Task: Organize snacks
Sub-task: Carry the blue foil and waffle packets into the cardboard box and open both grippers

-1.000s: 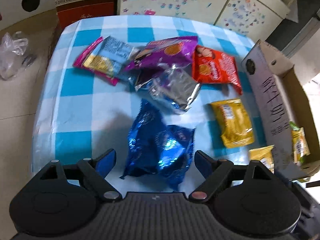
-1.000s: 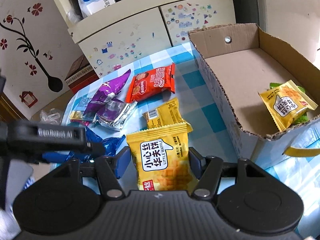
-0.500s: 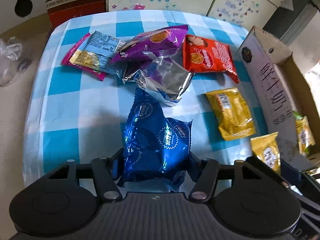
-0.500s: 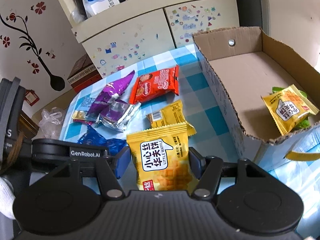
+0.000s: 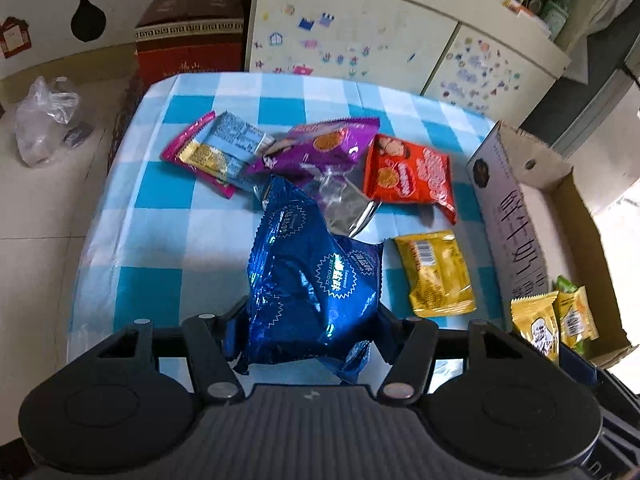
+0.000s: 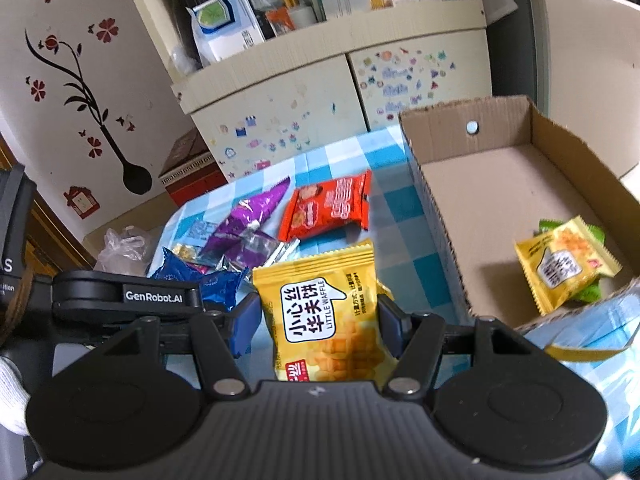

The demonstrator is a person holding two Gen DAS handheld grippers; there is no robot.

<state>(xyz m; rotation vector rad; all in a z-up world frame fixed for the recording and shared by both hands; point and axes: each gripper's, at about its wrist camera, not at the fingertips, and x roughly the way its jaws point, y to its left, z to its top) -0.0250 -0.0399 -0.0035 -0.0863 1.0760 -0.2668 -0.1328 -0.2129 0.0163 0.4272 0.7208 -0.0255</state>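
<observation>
My left gripper (image 5: 310, 326) is shut on a shiny blue snack packet (image 5: 312, 280), held a little above the checked tablecloth (image 5: 160, 240). My right gripper (image 6: 318, 322) is shut on a yellow waffle packet (image 6: 324, 312), also raised off the cloth. The open cardboard box (image 6: 488, 196) stands to the right and holds a yellow packet (image 6: 564, 264) on top of a green one. On the cloth lie a purple packet (image 5: 324, 146), an orange-red packet (image 5: 412, 174), a silver one (image 5: 344, 204), a pink-and-blue one (image 5: 216, 152) and a yellow one (image 5: 438, 272).
A cupboard with stickers (image 5: 360, 44) and a red-brown carton (image 5: 188, 36) stand behind the table. A clear plastic bag (image 5: 44, 116) lies on the floor to the left. The left gripper's body (image 6: 120, 296) shows beside the right one, with a white-gloved hand (image 6: 12, 400).
My left gripper closed on the blue packet and lifted it off the cloth. My right gripper kept its hold on the waffle packet and rose slightly.
</observation>
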